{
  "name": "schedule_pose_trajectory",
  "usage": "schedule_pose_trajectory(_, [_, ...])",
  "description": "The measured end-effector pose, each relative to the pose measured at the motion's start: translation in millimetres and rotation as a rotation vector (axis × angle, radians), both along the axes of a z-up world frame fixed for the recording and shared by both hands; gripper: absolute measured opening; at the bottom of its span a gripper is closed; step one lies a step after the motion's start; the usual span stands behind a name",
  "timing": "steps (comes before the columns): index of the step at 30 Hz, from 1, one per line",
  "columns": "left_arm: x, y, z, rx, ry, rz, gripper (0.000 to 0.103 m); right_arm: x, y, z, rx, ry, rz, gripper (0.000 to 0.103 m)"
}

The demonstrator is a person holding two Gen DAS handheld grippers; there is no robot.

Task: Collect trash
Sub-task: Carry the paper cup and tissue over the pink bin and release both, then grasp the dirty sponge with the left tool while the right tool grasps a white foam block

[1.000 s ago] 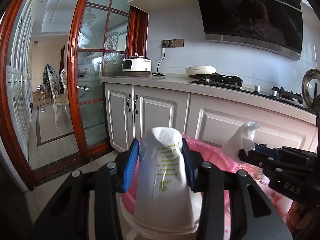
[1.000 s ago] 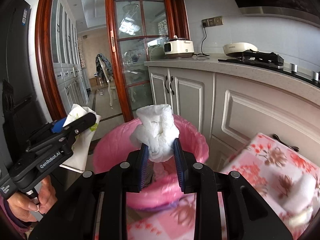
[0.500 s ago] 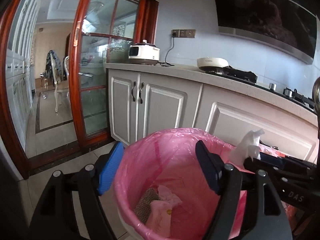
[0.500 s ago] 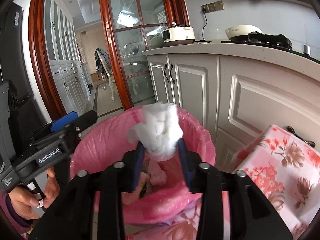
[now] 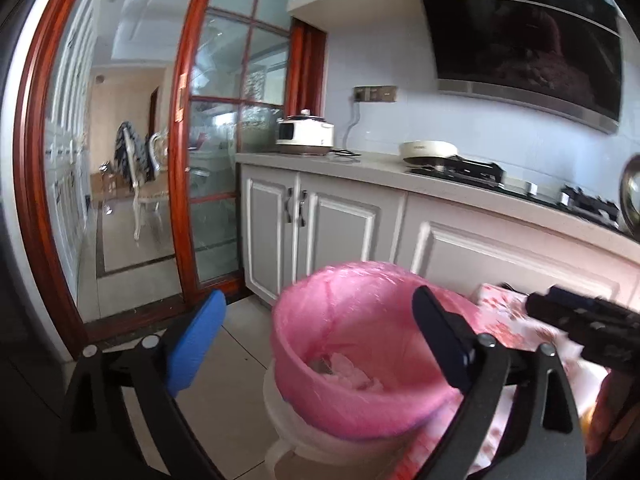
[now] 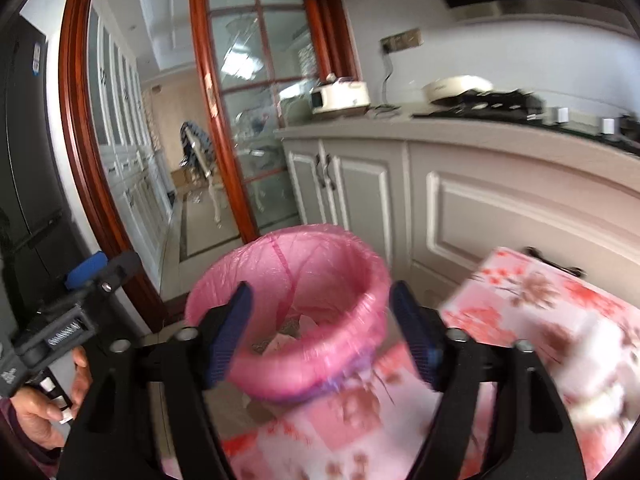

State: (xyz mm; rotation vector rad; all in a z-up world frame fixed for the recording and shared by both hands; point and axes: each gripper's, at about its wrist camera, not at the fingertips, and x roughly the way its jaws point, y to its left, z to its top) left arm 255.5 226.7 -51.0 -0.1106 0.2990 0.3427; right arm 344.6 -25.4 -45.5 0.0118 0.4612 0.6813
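Both hand-held grippers, left [image 5: 316,352] and right [image 6: 320,328], are spread wide and empty above the pink-lined bin [image 6: 288,280]. Trash [image 5: 344,372] lies inside it; no loose trash is visible elsewhere, so collection looks mostly done.

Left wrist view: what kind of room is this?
A home kitchen, most likely: a gas stove under a black range hood, a rice cooker on the counter, and white cabinets below.

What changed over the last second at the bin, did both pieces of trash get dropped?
Yes. The left hand-held gripper let go of its paper cup first, then the right hand-held gripper released its crumpled tissue. Both now stand open and empty over the pink-lined bin, with white trash lying inside. The bin and the floral-cloth table stayed put.
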Motion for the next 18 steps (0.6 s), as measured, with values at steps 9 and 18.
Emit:
schedule_pose_trajectory(9, [-37,-123,-24,-0.105,0.030,-0.223,0.098,-98,-130,-20,-0.058,0.009,-0.217,0.085])
schedule_pose_trajectory(18, [-52,-228,-60,-0.059,0.128,-0.440,0.098,-142,-227,-53,-0.068,0.074,-0.431,0.085])
